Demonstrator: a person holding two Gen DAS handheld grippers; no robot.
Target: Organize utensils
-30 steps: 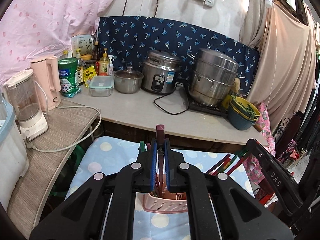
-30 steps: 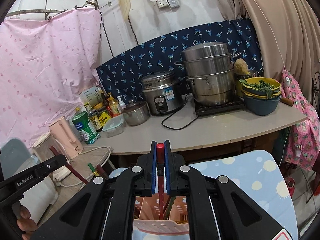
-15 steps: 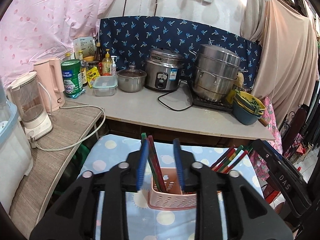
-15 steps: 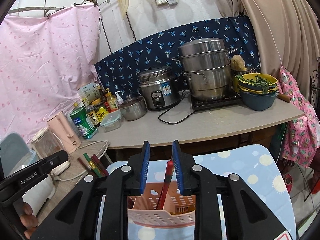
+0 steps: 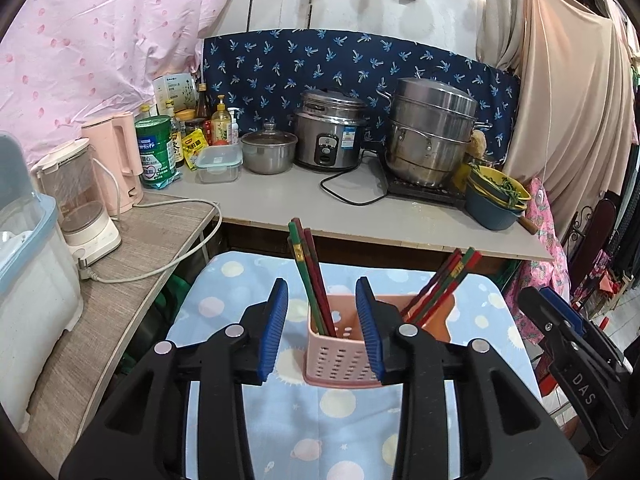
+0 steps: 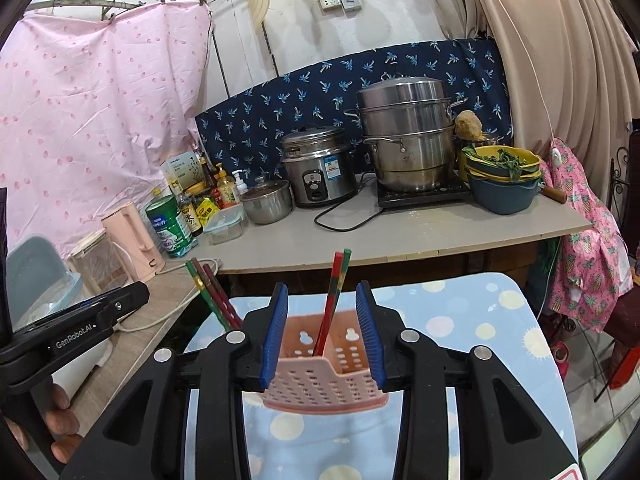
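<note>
Left gripper [image 5: 322, 330]: jaws apart, holding nothing.
Right gripper [image 6: 322, 330]: jaws apart, holding nothing.
Holder [image 5: 340, 354]: one pink basket on the dotted cloth [image 5: 352, 420].
Chopsticks [image 5: 310, 276]: two leaning bundles; exact count unclear.
Hidden: chopstick tips inside holder.

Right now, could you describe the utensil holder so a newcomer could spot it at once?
Below the grey counter, a blue dotted cloth covers a low surface. On it stands the pink perforated holder, the only thing there, with red-and-green chopsticks leaning out.

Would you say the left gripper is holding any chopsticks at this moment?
No: the left gripper is open and the chopsticks stand free in the pink holder.
</note>
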